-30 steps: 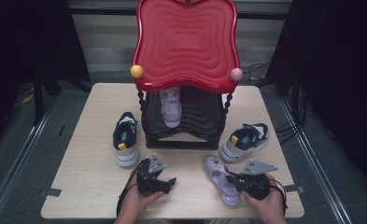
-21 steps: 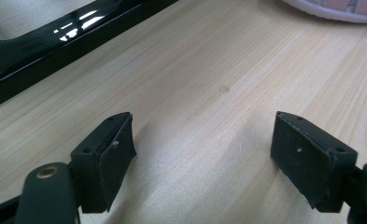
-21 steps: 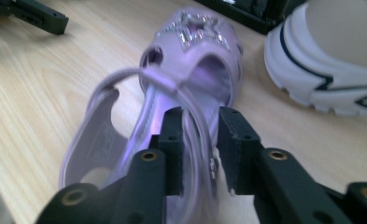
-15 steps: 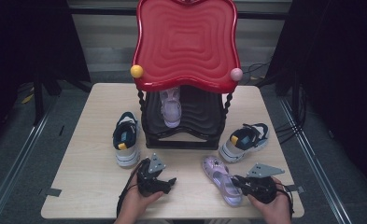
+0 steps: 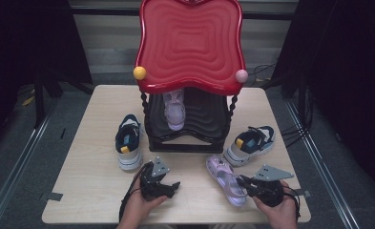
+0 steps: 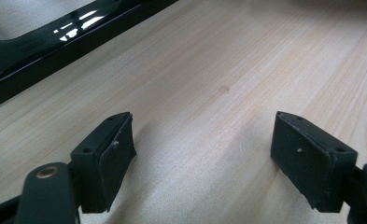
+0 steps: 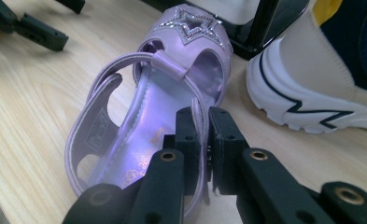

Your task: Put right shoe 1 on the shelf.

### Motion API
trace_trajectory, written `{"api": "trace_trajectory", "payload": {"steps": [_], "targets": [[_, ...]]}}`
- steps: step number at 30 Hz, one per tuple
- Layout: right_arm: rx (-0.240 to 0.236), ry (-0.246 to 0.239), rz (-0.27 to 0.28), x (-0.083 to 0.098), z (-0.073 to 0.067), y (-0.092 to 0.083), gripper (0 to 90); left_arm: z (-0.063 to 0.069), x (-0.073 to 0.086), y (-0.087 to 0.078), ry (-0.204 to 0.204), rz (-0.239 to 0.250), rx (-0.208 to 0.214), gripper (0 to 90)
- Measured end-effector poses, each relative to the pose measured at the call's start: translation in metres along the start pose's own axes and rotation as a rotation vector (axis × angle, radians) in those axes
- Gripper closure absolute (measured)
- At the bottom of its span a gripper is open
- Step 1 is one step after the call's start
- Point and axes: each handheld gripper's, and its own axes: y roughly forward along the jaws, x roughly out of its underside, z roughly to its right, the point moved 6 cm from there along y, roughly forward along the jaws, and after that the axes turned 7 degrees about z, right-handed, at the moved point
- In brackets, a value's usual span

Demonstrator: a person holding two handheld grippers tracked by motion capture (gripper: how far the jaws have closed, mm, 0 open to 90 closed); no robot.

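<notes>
A purple sandal [image 5: 224, 177] lies on the wooden table [image 5: 94, 181] in front of a black shoe rack [image 5: 187, 138] with a red wavy top. My right gripper [image 5: 243, 182] is shut on the sandal's [image 7: 172, 88] right side wall near the heel; in the right gripper view its jaws [image 7: 202, 135] pinch the thin purple edge. A second purple sandal [image 5: 174, 110] stands on the rack's shelf. My left gripper [image 5: 172, 187] rests low near the front edge, open [image 6: 202, 154], with bare wood between its jaws.
A navy and white sneaker [image 5: 129, 144] sits left of the rack. A white and navy sneaker [image 5: 251, 143] sits at its right, close beside the sandal [image 7: 321, 79]. The rack's glossy black base [image 6: 55, 42] runs just ahead of the left gripper.
My right hand has edged slightly toward the table's front right. The sandal, the sneakers and the left gripper have stayed where they were.
</notes>
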Motion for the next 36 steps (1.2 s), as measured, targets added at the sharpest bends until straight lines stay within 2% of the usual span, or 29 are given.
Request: {"api": "trace_trajectory", "payload": {"steps": [12, 20, 26, 36], "targets": [[0.022, -0.006, 0.078, -0.017, 0.001, -0.005, 83.0, 0.0, 0.0, 0.0, 0.0, 0.001, 0.0, 21.0], [0.038, -0.028, 0.127, -0.031, -0.001, -0.01, 83.0, 0.0, 0.0, 0.0, 0.0, 0.001, 0.0, 21.0], [0.055, -0.039, 0.136, -0.035, 0.001, -0.012, 83.0, 0.0, 0.0, 0.0, 0.001, 0.001, 0.001, 21.0], [0.027, -0.053, 0.129, -0.033, -0.004, -0.015, 83.0, 0.0, 0.0, 0.0, 0.0, 0.0, 0.0, 21.0]]}}
